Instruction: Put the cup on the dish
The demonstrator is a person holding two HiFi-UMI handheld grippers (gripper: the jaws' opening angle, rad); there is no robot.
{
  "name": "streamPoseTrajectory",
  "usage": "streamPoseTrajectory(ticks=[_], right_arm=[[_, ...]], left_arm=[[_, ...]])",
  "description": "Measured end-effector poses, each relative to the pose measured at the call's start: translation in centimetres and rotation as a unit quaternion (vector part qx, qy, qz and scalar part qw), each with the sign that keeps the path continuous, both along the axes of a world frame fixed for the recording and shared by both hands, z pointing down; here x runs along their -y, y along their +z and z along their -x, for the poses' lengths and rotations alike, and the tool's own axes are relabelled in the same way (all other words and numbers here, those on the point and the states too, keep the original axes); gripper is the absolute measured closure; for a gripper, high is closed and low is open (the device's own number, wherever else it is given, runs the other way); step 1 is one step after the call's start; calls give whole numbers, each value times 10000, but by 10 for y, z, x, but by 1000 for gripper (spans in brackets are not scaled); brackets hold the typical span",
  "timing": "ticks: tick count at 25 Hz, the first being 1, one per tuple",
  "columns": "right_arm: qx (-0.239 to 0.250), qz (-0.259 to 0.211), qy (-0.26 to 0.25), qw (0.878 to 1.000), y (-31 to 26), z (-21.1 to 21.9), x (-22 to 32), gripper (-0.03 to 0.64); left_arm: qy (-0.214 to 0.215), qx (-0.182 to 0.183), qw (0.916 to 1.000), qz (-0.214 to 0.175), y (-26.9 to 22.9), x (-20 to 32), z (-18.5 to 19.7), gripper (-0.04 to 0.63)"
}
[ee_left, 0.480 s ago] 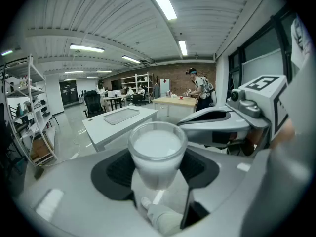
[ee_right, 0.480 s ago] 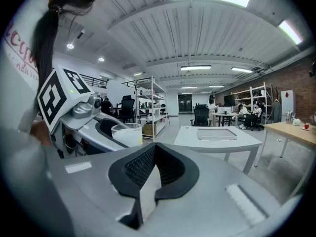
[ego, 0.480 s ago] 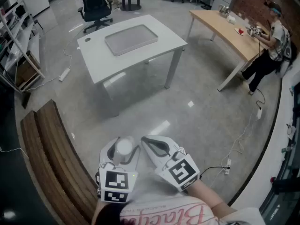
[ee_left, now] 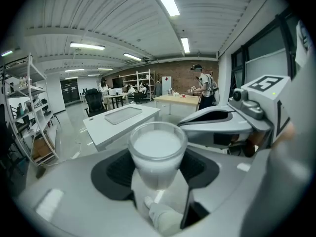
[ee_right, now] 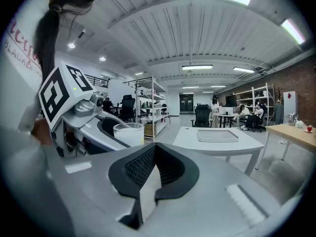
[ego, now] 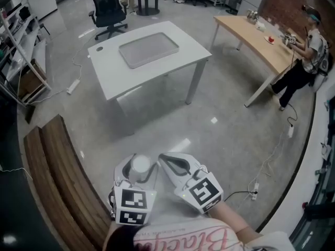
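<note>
The cup, a frosted white one with its round rim facing up, sits between the jaws of the left gripper, which are clamped on its sides. It is held in the air close to the person's body, over the shiny grey floor, and it is not on any surface.

The right gripper is just beside it, on the cup's right side in the head view. Its jaws are together with nothing between them, and its tip points forward next to the cup without touching it.

The dish, a flat grey rectangle with rounded corners, lies on the white tabletop, well apart from the cup and ahead of both grippers. Nothing rests on the dish.

A black office chair stands beyond the far side of that tabletop. A curved wooden bench runs along the floor to the left of the grippers, and a metal shelf unit stands further left. To the right, a long wooden table carries a few small things too small to tell, and a person stands at its far end.
</note>
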State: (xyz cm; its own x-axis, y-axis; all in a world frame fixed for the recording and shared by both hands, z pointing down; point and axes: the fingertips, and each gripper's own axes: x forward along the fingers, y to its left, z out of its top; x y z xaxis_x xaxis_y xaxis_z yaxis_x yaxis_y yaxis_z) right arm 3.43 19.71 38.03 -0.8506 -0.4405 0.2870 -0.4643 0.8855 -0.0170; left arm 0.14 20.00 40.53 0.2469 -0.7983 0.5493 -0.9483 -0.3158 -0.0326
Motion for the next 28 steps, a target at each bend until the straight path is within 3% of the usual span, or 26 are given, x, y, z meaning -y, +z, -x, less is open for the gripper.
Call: streamPoseTrajectory(ticks=[5,11,20,28], right_arm=[[231,185,84,9995,0,14,29,615],[23,181,114,9998,-1,32,77,615],[-132,20,258,9996,-4,79,141,615],[-53,148,563,9983,-1,92,187,616]], left_arm=[[-16,-14,10000,-1,0,27,16,337],[-116,-92,9999,-24,-2,81,39,337],[63,-157,9998,-81,-4,155,77,336],[302,-119,9994,-92,-4,199,90,337]])
